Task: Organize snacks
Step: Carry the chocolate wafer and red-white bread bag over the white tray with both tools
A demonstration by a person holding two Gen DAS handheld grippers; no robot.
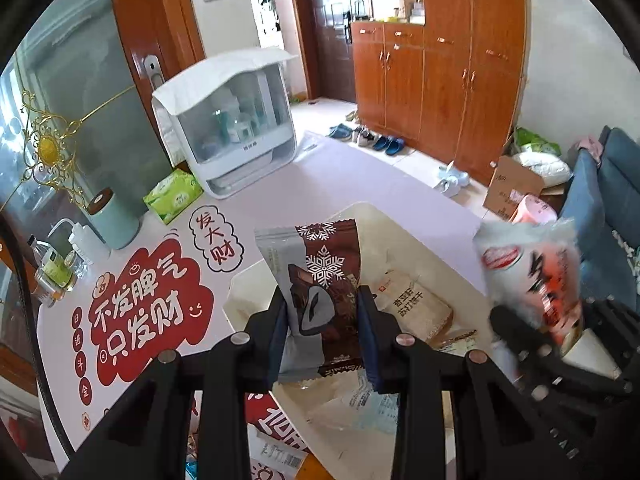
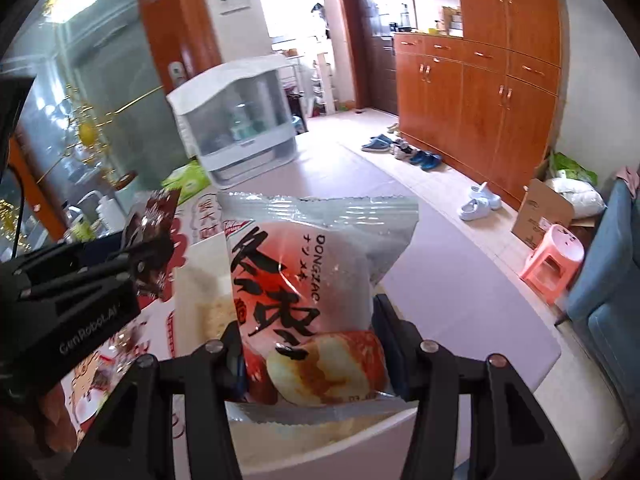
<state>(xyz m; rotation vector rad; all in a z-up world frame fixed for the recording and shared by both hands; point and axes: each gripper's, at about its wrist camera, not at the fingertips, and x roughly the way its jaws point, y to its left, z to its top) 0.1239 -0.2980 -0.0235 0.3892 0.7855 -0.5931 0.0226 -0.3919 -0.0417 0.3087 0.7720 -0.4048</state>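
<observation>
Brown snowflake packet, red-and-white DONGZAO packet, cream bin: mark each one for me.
brown snowflake packet (image 1: 325, 268): left wrist view, on the white snowflake print.
DONGZAO packet (image 2: 308, 280): right wrist view, on its printed front.
cream bin (image 1: 404, 232): left wrist view, on the inner far wall.

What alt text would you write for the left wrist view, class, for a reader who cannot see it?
The left claw grips an upright brown-and-grey snack packet above a cream bin that holds a pale cracker packet. At right, blurred, the right claw holds a red-and-white snack packet. Behind, on the table, stands a white cabinet.
</observation>
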